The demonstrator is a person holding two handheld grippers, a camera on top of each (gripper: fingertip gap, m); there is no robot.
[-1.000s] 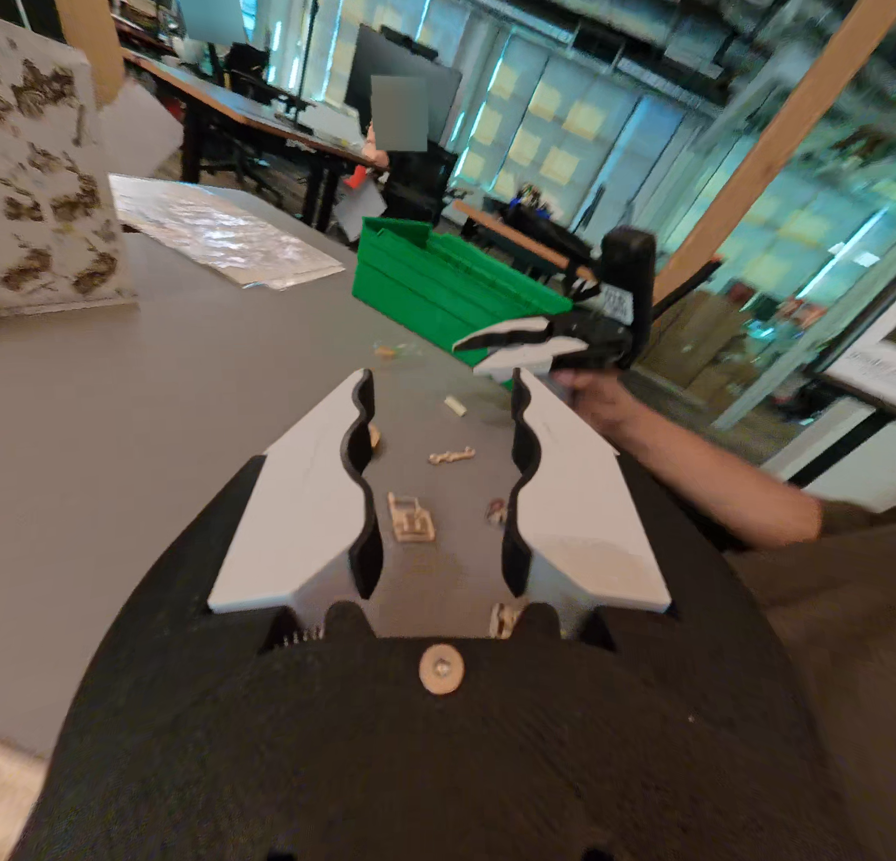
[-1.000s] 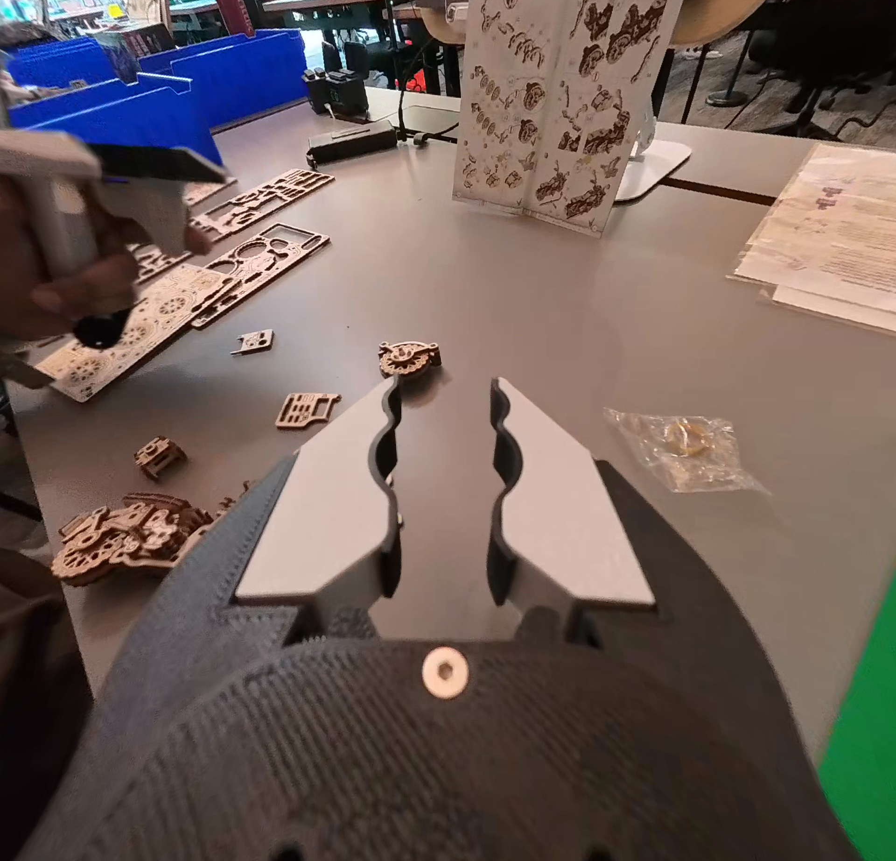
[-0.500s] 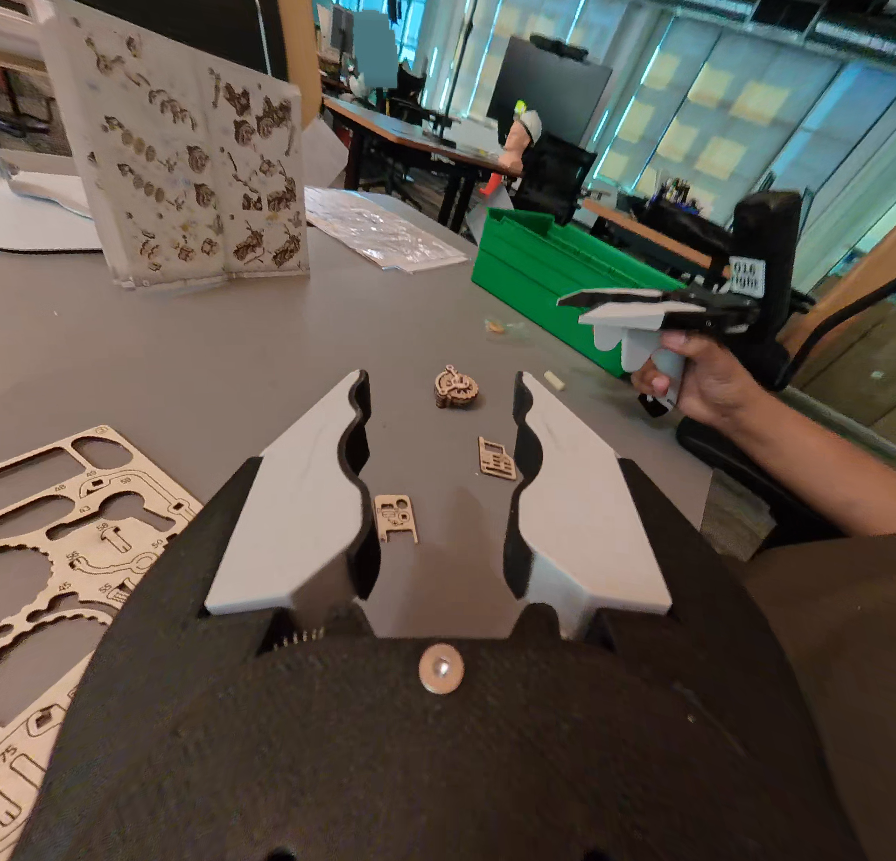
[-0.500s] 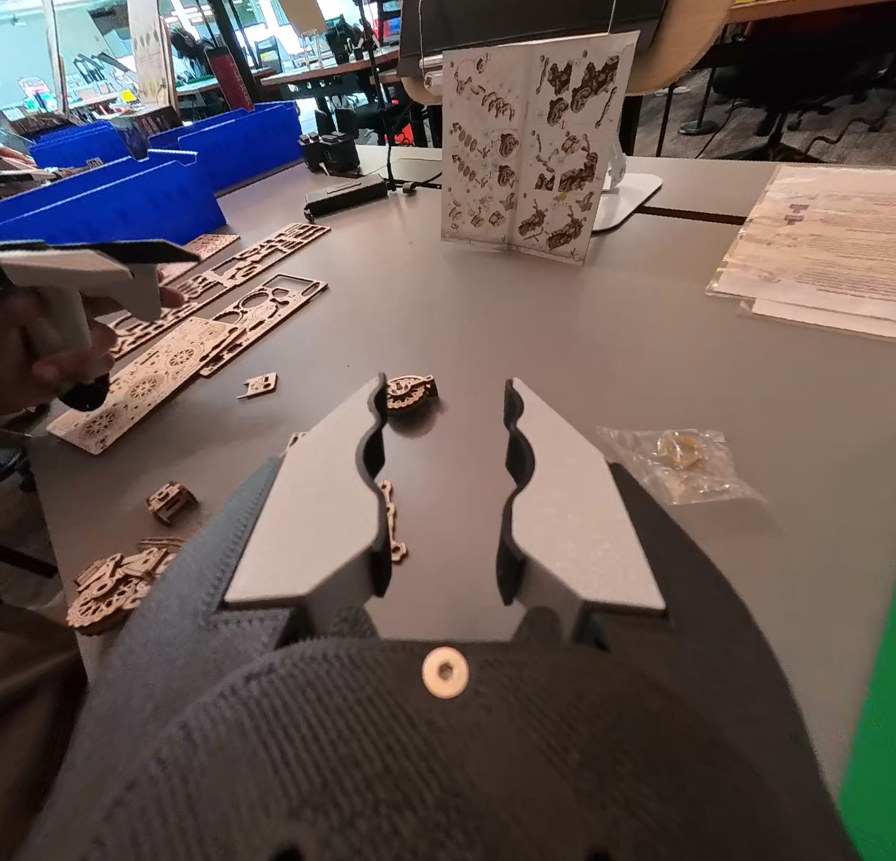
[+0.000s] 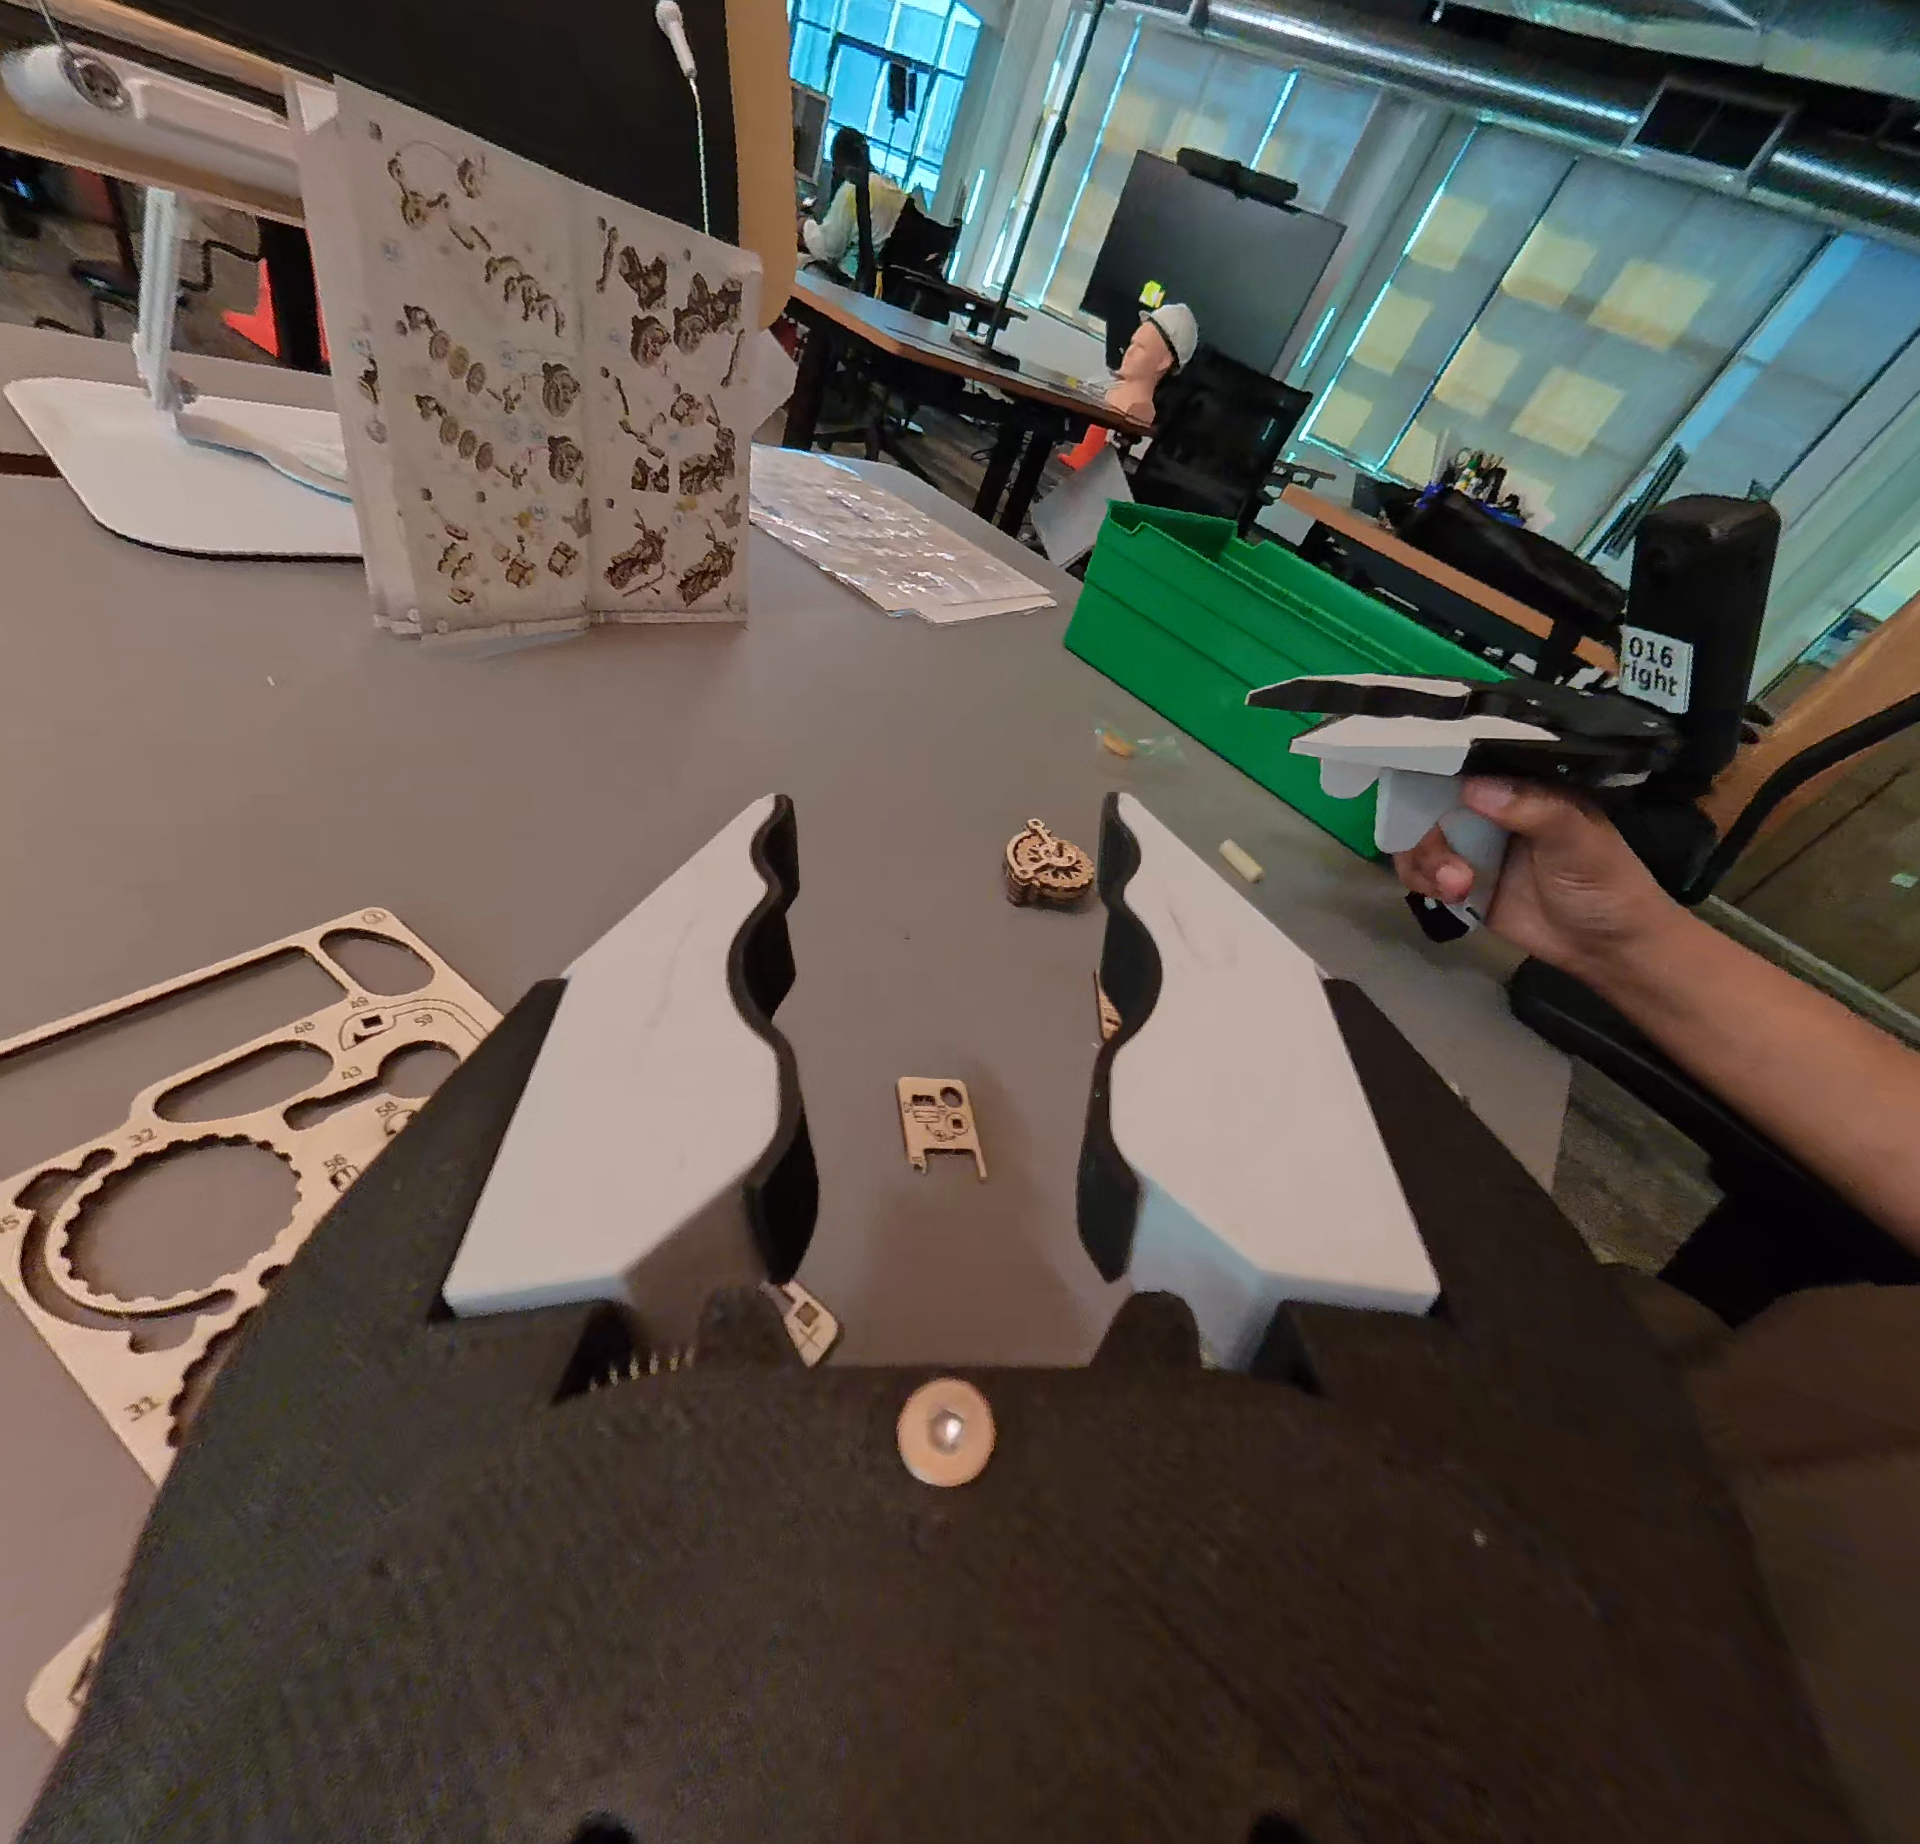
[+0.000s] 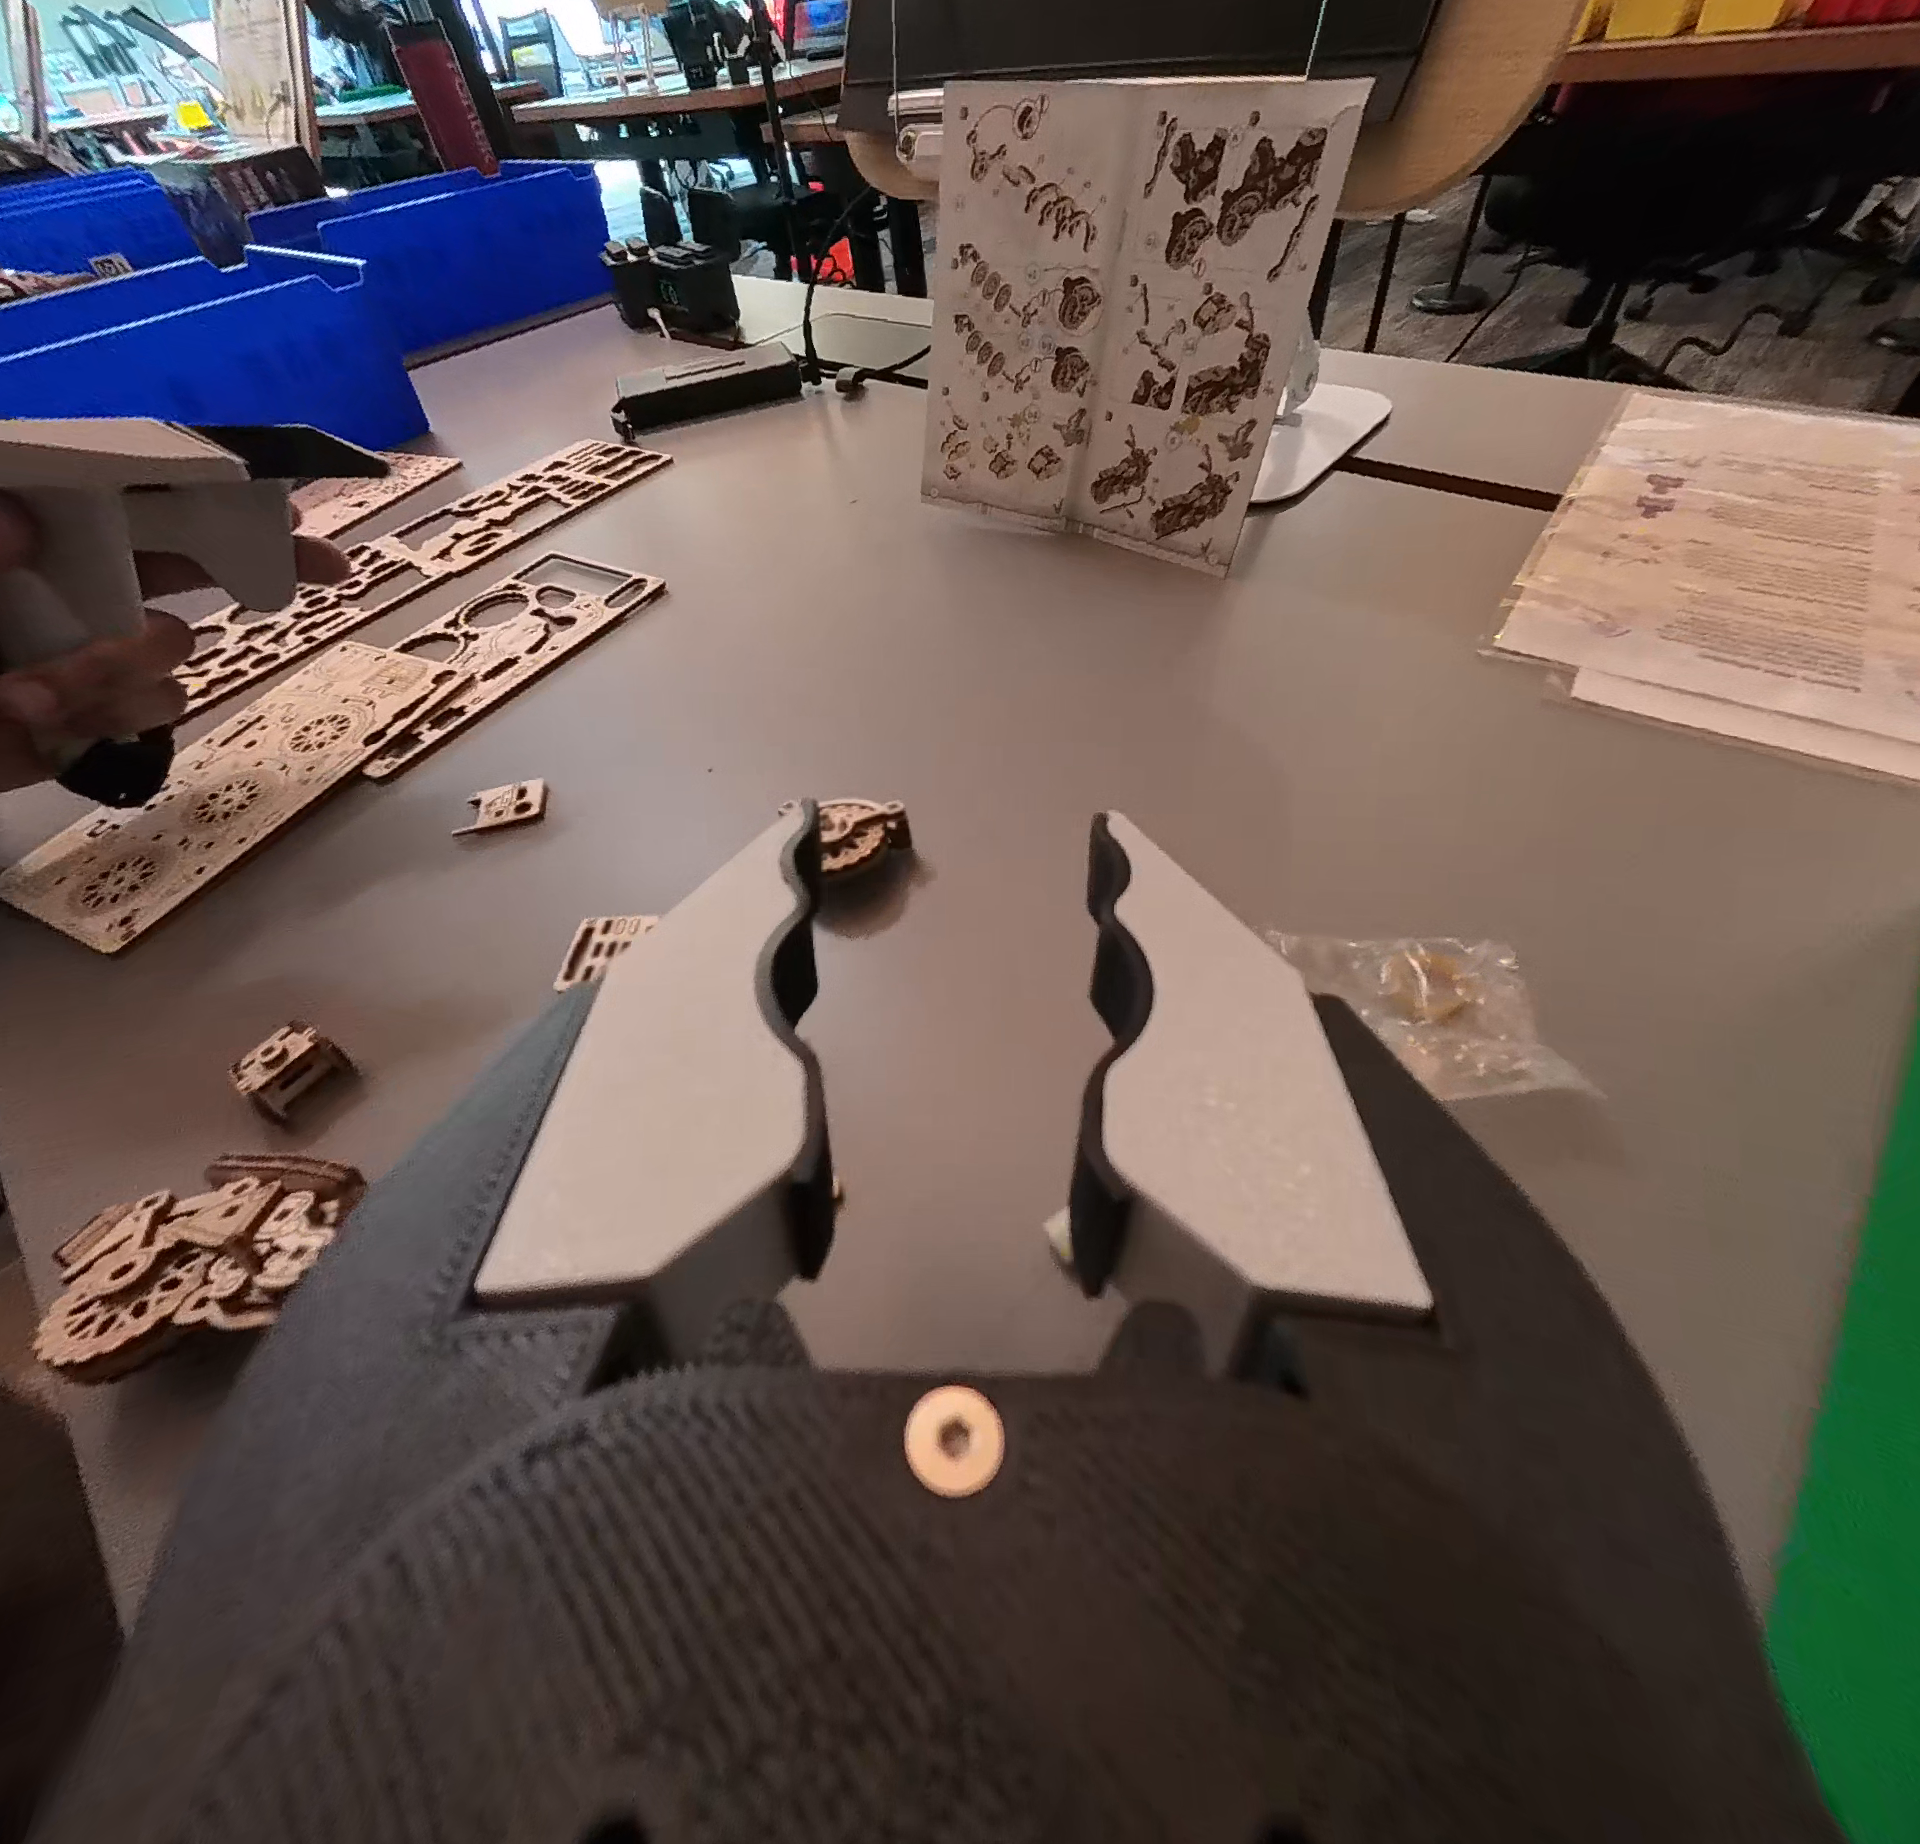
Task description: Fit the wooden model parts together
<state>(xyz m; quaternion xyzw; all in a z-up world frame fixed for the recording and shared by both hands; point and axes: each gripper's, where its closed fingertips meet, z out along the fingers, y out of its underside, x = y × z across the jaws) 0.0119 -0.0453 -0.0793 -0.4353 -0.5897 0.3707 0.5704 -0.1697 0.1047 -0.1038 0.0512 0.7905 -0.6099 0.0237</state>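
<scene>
My left gripper (image 5: pixel 945 818) is open and empty above the grey table. A small flat wooden plate (image 5: pixel 940 1124) lies between its fingers, and a round wooden gear assembly (image 5: pixel 1049 864) lies just beyond its right fingertip. My right gripper (image 6: pixel 948 838) is open and empty; the same gear assembly (image 6: pixel 857 838) lies at its left fingertip, partly hidden. The small flat plate (image 6: pixel 504 807), a slotted piece (image 6: pixel 603 947), a small block subassembly (image 6: pixel 291 1067) and a larger built assembly (image 6: pixel 197 1264) lie to its left. The right gripper (image 5: pixel 1351 724) also shows in the left wrist view, hand-held.
Punched wooden sheets (image 6: pixel 343 693) lie at the left, one also near my left gripper (image 5: pixel 208 1119). An instruction booklet (image 6: pixel 1132 308) stands at the back. A plastic bag of parts (image 6: pixel 1423 994), papers (image 6: pixel 1745 589), blue bins (image 6: pixel 260 340) and a green bin (image 5: pixel 1226 631) ring the work area. The small block subassembly (image 6: pixel 291 1067) is about 15 cm from both grippers' fingertips.
My left gripper has swung left, bringing the booklet and a punched sheet into view. My right gripper's jaws have opened wider and it has drawn up to the gear assembly.
</scene>
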